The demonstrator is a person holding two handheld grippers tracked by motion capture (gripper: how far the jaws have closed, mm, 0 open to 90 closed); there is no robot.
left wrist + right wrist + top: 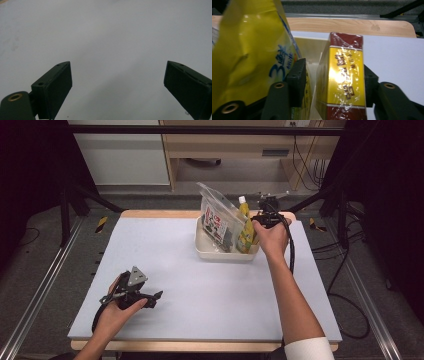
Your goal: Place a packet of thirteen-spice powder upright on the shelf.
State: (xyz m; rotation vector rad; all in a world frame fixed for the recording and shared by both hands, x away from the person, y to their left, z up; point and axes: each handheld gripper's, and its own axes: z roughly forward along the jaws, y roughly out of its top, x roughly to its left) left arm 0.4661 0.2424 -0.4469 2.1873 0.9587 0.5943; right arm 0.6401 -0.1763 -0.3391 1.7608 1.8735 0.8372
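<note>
right gripper [332,82] stands loose around the yellow-and-red box [344,75], now in the far white tub [210,251]. left gripper [117,85] rests open near left; only pulling clear remains.

Left gripper [150,298] rests with jaws wide; right gripper [257,227], arm outstretched, jaws parted.

Pale lavender surface [200,285] with a wooden edge, grey floor [40,270] around it, metal rails [35,305] alongside, light wooden furniture [225,145] behind, black cables [345,285] trailing at right.
</note>
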